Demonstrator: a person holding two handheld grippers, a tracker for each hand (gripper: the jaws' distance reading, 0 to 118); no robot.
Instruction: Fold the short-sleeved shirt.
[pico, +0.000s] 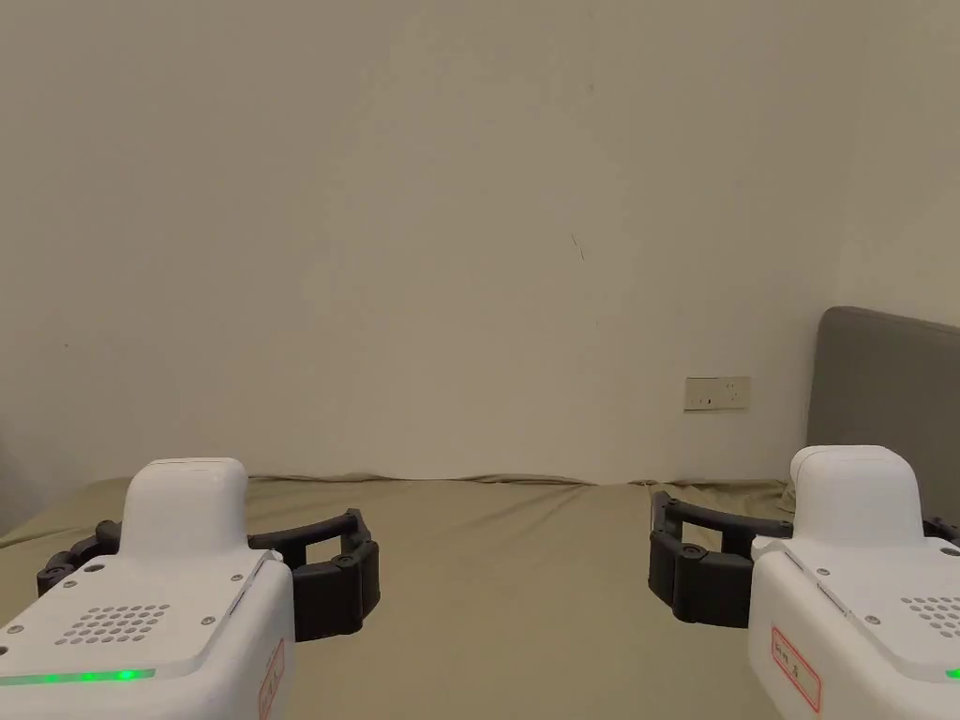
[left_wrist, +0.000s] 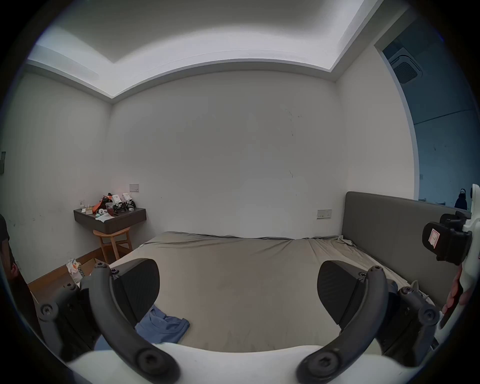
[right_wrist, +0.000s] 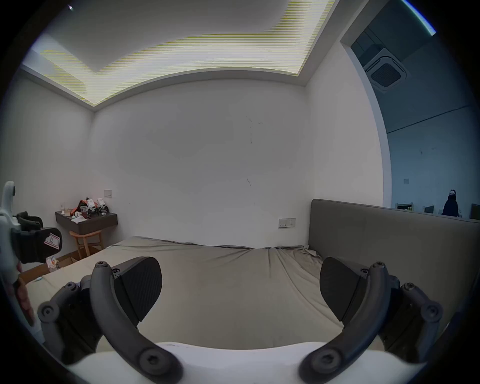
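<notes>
In the head view the left gripper and the right gripper are hovering side by side above the bed, both pointing at the bare wall, so the step in hand looks like the approach before any grasp; doing it well will mean tipping both grippers down and drawing them toward the near edge, where the garment is lying, rather than reaching further across the sheet. A grey headboard is standing at the right with a wall socket just beside it. In the left gripper view its jaws are standing wide apart with nothing between them, and the blue short-sleeved shirt is lying on the olive sheet low and to the left, partly behind the left jaw and looking bunched rather than spread, so it will probably need flattening before the first fold. A wall shelf cluttered with small items is hanging beyond the bed, with a wooden stool under it. In the right gripper view those jaws are likewise spread and empty over the wrinkled sheet, and the ceiling light is showing striped camera banding.
</notes>
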